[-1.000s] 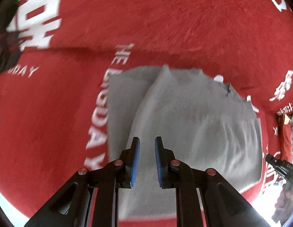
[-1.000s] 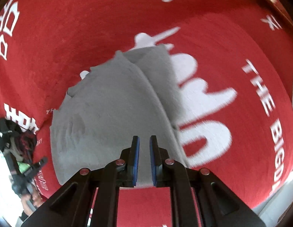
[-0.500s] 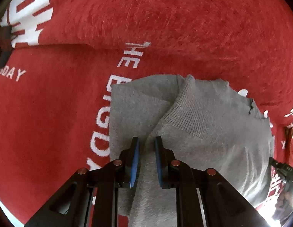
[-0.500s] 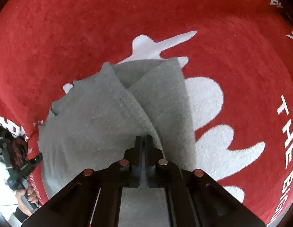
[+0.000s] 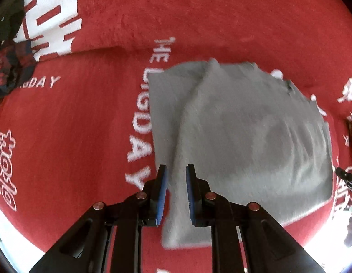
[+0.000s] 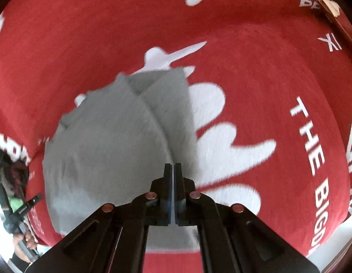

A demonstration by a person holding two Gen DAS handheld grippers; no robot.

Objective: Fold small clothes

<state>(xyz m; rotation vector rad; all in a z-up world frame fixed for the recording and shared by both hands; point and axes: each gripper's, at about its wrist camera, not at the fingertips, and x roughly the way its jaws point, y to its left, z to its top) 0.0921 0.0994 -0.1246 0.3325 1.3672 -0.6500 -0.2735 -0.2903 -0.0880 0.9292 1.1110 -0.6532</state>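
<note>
– What are the two grippers doing?
– The left gripper point(image 5: 176, 177) is hovering slightly parted above the grey knit garment point(image 5: 239, 141), gripping nothing. The right gripper point(image 6: 173, 173) is pinching fully closed; whether it has cloth is unclear.
– And beyond them?
– The folded garment point(image 6: 112, 150) is lying on a red blanket point(image 5: 73, 136) with white lettering.

Motion-blurred grey garment point(image 5: 244, 136), near edge hidden behind black fingers point(image 5: 162, 191).

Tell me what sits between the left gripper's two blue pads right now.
In the left wrist view, the left gripper stands open, and between its pads shows only a raised fold of the grey garment, lying on the red blanket. Whether they touch it is unclear.
</note>
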